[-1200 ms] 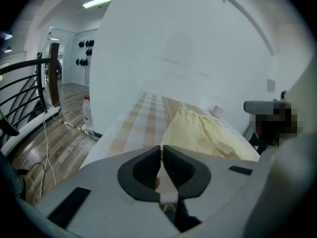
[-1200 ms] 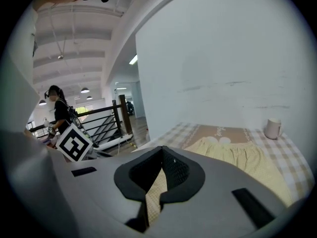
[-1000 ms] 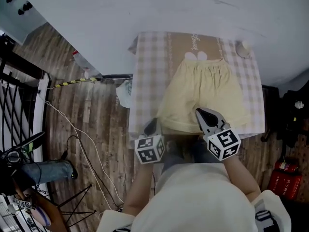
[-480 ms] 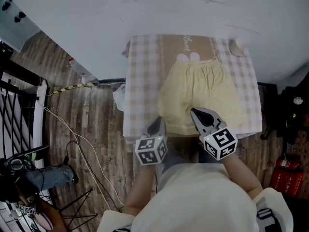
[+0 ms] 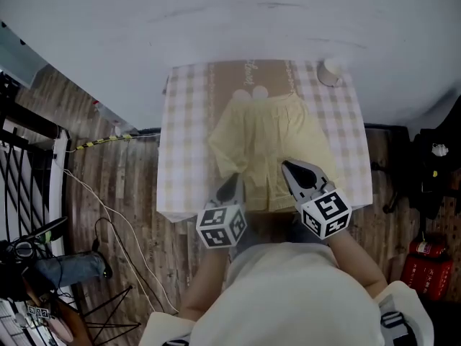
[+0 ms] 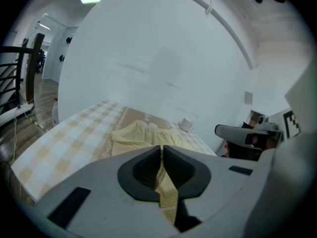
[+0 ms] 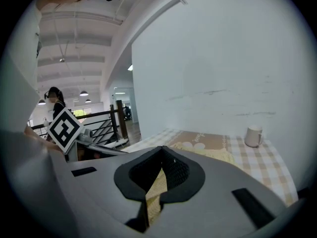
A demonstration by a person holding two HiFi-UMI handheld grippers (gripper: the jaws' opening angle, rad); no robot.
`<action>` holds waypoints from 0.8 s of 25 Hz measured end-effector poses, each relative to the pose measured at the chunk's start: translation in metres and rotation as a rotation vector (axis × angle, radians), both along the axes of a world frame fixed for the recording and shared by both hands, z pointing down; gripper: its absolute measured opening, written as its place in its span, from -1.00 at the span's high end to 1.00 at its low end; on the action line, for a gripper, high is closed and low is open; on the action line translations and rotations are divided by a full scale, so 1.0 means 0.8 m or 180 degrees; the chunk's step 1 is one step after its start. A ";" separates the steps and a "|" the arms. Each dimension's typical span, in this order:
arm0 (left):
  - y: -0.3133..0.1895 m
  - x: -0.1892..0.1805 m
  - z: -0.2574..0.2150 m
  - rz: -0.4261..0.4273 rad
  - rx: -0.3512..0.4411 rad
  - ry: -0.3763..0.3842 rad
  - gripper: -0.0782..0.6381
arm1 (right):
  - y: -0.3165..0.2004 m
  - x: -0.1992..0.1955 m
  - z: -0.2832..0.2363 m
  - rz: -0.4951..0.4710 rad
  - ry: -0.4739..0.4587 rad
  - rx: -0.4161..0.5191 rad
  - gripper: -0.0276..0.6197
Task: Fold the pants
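Pants (image 5: 270, 139) = pale yellow shorts, lying on the table (image 5: 184, 146). Waistband at the far end toward the wall, leg hems at the near edge by the person. They sit approx centre-right on the tabletop, and the far end overlaps the tan printed panel (image 5: 230, 78) of the checked cloth. Left side of the pants looks bunched and drawn in, w/ a ridge of cloth along it. Right side lies flatter.

L gripper (image 5: 230, 186) is at the near-left hem, R gripper (image 5: 288, 168) over the near-right part of the fabric. The two are near each other, marker cubes back toward the person's torso. L gripper view: jaws closed together, tips meeting, a strip of yellow cloth pinched btw the pads and hanging below them. R gripper view: same, jaws pressed together w/ yellow cloth caught in the gap.

White mug (image 5: 331, 71) upright at the far-right corner of the table, apart from the pants. Plain white wall (image 5: 230, 20) behind the table.

Wooden floor (image 5: 108, 164) left of the table w/ loose cables (image 5: 122, 222) across it. Black railing (image 5: 29, 157) at far left. Red fire extinguisher (image 5: 418, 265) on the floor at lower right.

R gripper view also shows a second person (image 7: 52, 100) well off in the background; no detail readable.
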State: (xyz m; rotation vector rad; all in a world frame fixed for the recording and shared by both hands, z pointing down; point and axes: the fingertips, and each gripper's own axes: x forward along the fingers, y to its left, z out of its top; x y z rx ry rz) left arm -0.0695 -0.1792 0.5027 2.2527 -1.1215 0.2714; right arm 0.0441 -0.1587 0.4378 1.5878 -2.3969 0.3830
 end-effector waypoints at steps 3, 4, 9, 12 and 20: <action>0.008 0.043 -0.002 0.0053 0.0022 -0.0002 0.73 | 0.009 0.046 0.002 0.0070 -0.0032 0.0001 0.91; 0.012 0.058 -0.002 0.0078 0.0019 -0.0009 0.73 | 0.013 0.062 0.003 0.0098 -0.0042 -0.0006 0.91; 0.036 0.128 -0.011 0.0200 0.0033 0.0025 0.73 | 0.031 0.131 0.012 0.0224 -0.0095 -0.0044 0.91; 0.048 0.165 -0.016 0.0254 0.0055 0.0039 0.73 | 0.037 0.159 0.016 0.0221 -0.0134 -0.0052 0.91; 0.085 0.255 -0.017 0.0407 0.0092 0.0033 0.73 | 0.051 0.215 0.020 0.0141 -0.0194 -0.0020 0.91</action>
